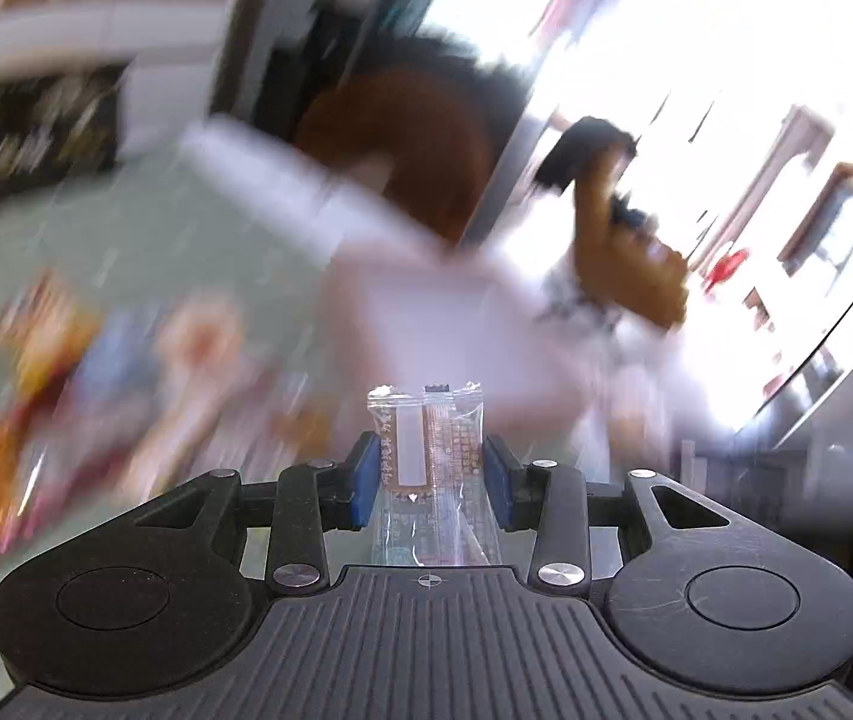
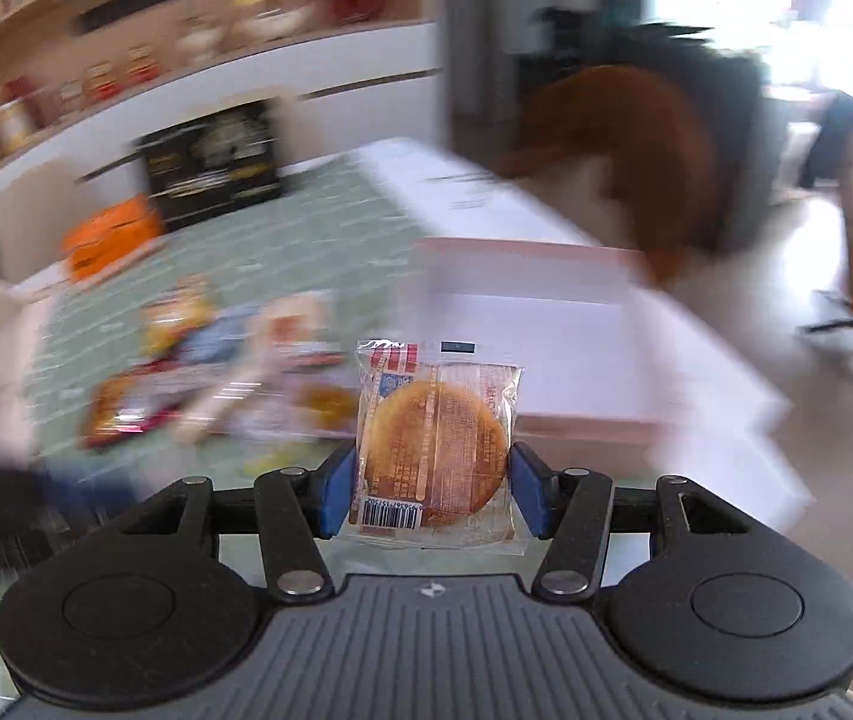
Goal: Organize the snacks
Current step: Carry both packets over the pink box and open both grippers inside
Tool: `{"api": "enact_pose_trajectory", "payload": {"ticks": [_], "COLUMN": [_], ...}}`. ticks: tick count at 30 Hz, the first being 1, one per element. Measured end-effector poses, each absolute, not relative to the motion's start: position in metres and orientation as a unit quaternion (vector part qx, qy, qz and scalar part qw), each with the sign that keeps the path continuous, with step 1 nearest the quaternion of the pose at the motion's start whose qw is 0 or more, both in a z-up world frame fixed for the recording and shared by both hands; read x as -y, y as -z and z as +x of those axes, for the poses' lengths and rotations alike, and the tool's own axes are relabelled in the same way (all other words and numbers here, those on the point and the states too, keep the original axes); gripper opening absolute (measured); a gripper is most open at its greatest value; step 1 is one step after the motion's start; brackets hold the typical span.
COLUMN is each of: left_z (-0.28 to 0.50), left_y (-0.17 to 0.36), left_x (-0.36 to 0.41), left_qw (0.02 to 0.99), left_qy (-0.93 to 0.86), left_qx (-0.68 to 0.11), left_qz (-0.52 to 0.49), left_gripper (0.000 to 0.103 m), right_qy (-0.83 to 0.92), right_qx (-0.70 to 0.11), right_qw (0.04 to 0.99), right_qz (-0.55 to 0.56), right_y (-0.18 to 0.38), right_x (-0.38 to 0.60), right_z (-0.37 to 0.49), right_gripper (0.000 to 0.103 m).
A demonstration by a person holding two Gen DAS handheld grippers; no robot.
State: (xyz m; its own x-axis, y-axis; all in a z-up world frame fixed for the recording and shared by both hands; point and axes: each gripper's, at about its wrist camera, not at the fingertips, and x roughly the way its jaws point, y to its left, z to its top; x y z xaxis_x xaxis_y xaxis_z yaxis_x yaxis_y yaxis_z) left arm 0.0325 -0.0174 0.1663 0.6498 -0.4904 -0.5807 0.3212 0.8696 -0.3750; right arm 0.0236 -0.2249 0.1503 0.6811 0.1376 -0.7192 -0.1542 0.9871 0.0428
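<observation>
Between blue pads of right gripper (image 2: 433, 495), wrapped round biscuit (image 2: 435, 447) — clamped at both side edges, held upright above green table (image 2: 318, 204), pink box (image 2: 546, 324) just beyond. Left gripper (image 1: 431, 480) likewise shut on narrow clear-wrapped snack bar (image 1: 426, 444). Both packs look light, film slick and crinkly, contents brittle — grip across wrapper sides with gentle squeeze, not across biscuit face. Loose snack pile (image 2: 198, 360) blurred at left.
</observation>
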Motion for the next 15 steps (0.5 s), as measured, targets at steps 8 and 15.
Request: {"api": "enact_pose_trajectory", "payload": {"ticks": [8, 15], "left_z": [0.112, 0.088], "left_y": [-0.161, -0.088], "left_x": [0.038, 0.018], "left_qw": [0.894, 0.891], "left_qy": [0.241, 0.190], "left_qx": [-0.325, -0.357], "left_qz": [-0.192, -0.209], "left_gripper": [0.043, 0.043], "right_qy": [-0.021, -0.040], "right_qx": [-0.421, -0.390], "right_qw": [0.906, 0.915], "right_qz": [0.044, 0.093], "right_y": [-0.127, -0.151], "right_x": [0.281, 0.284], "right_z": [0.012, 0.042], "right_gripper": [0.054, 0.054]}}
